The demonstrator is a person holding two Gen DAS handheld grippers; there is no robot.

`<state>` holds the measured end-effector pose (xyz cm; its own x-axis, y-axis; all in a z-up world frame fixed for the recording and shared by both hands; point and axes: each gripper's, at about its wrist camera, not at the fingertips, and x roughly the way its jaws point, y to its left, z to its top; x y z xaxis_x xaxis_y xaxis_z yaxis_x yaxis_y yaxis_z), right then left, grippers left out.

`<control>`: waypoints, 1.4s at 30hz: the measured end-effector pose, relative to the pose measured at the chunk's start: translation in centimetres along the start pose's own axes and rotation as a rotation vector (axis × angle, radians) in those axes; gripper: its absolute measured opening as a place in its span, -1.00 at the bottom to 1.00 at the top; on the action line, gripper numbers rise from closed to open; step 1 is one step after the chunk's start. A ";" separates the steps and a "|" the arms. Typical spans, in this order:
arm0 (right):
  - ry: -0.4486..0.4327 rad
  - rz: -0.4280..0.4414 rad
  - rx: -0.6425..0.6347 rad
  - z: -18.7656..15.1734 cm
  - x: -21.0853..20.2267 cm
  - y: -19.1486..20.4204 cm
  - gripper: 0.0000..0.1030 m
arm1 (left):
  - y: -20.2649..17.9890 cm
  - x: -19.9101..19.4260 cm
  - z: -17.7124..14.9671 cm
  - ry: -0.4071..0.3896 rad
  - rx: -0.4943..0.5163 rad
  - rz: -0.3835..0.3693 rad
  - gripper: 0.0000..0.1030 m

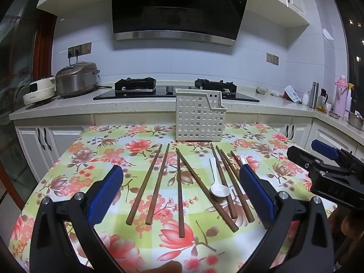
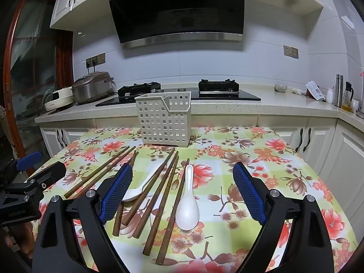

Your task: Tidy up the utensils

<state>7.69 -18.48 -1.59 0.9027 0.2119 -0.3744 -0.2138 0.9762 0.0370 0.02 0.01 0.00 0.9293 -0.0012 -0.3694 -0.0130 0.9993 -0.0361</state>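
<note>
Partly hidden: second spoon (image 1: 243,159) behind left gripper (image 1: 180,195).

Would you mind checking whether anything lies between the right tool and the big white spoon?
Nothing visible does. The right tool hangs open above the big white spoon, which lies bare on the tablecloth. A chopstick lies alongside its left edge and could get pinched.

A white perforated utensil basket (image 1: 200,116) stands upright at the table's far edge, with brown wooden chopsticks (image 1: 179,193) lying loose lengthwise nearer, a small white spoon (image 1: 218,182) and a larger white spoon (image 2: 187,200) lying among them.
</note>
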 end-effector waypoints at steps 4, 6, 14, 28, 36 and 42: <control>0.002 0.000 -0.001 0.0 0.2 -0.1 0.64 | 0.1 0.0 0.1 -0.003 -0.001 0.000 0.92; -0.006 -0.001 0.001 0.0 -0.1 0.0 0.64 | 0.0 0.0 0.0 -0.005 0.002 0.003 0.92; -0.007 -0.002 0.001 0.0 0.0 0.0 0.64 | 0.0 0.0 0.0 -0.004 0.002 0.000 0.91; -0.008 -0.002 0.001 0.1 -0.1 0.0 0.64 | 0.0 0.0 0.0 -0.007 0.002 0.001 0.92; -0.008 -0.001 0.001 0.1 -0.1 0.0 0.64 | 0.0 0.0 0.0 -0.007 0.001 0.001 0.92; -0.008 -0.002 0.000 0.1 -0.1 0.0 0.64 | 0.0 0.0 0.0 -0.008 0.003 0.002 0.92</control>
<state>7.60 -18.53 -1.43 0.9060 0.2103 -0.3673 -0.2119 0.9766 0.0366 -0.01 0.00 0.01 0.9323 0.0009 -0.3617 -0.0137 0.9994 -0.0330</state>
